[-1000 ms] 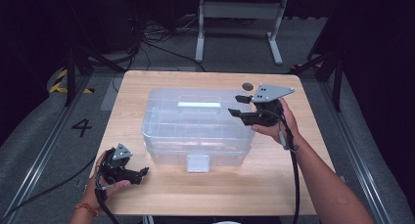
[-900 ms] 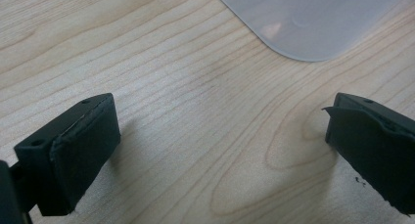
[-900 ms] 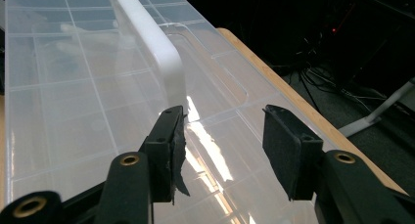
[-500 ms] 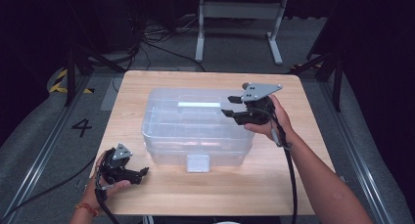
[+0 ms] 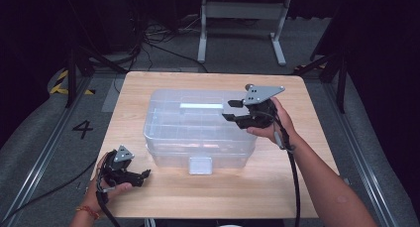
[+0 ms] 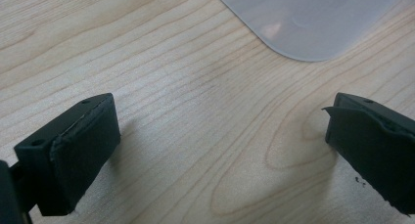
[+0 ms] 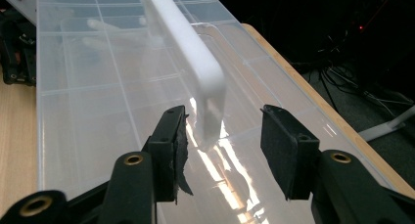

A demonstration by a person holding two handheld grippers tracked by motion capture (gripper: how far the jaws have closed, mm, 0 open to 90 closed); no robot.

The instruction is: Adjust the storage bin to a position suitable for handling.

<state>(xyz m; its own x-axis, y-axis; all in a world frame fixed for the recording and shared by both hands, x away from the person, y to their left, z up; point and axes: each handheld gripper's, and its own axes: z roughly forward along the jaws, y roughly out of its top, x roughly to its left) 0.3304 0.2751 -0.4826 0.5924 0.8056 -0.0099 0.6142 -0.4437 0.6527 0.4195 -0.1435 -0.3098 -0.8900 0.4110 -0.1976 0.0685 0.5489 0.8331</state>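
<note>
My right gripper point(image 7: 222, 153) hangs over the clear plastic box point(image 5: 198, 128), jaws wide apart, gripping nothing. The box's white handle point(image 7: 188, 53) runs straight ahead of it, near end between the jaws, touching neither. Box is translucent, lid ribbed into compartments, grey latch point(image 5: 200, 165) on the front. My left gripper point(image 6: 220, 150) rests open on the wooden table point(image 5: 307, 113), a box corner just ahead.
</note>
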